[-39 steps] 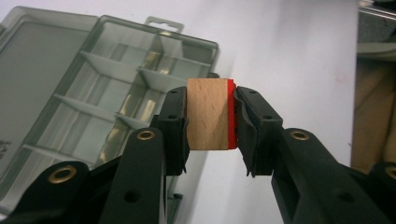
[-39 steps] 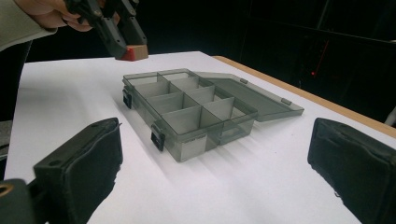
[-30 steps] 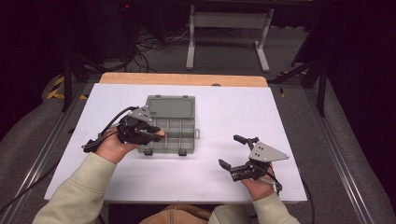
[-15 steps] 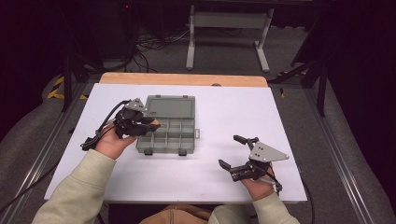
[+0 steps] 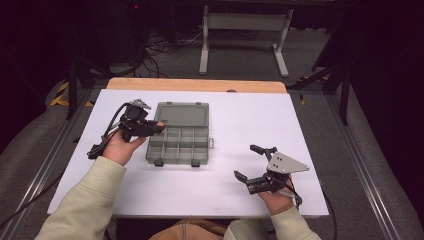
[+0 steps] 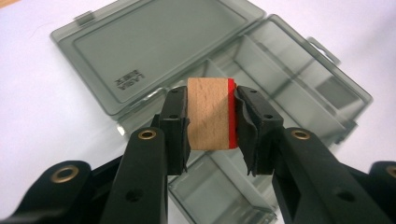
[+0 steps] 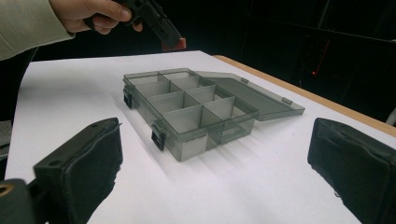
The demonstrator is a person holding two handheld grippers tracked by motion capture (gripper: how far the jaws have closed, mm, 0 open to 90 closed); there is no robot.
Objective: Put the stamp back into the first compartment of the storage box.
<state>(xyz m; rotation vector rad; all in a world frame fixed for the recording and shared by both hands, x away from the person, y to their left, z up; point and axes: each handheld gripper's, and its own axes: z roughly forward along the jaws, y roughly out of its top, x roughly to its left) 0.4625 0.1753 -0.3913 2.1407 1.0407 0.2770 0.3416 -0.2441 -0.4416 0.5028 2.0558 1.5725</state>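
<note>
Left gripper clamps wooden block above organizer box, nine o'clock side. Lower squarely into one compartment, then release. Right gripper idles, jaws apart.

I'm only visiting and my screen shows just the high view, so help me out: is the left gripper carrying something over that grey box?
Observer: Yes. The left gripper is shut on a small wooden block with one red face.
Operator: Does the box have anything in it?
Observer: The right gripper view shows the organiser box open, its visible compartments bare.
Operator: And the other gripper?
Observer: The right gripper is open, holds nothing, and faces the box's latch side.
</note>
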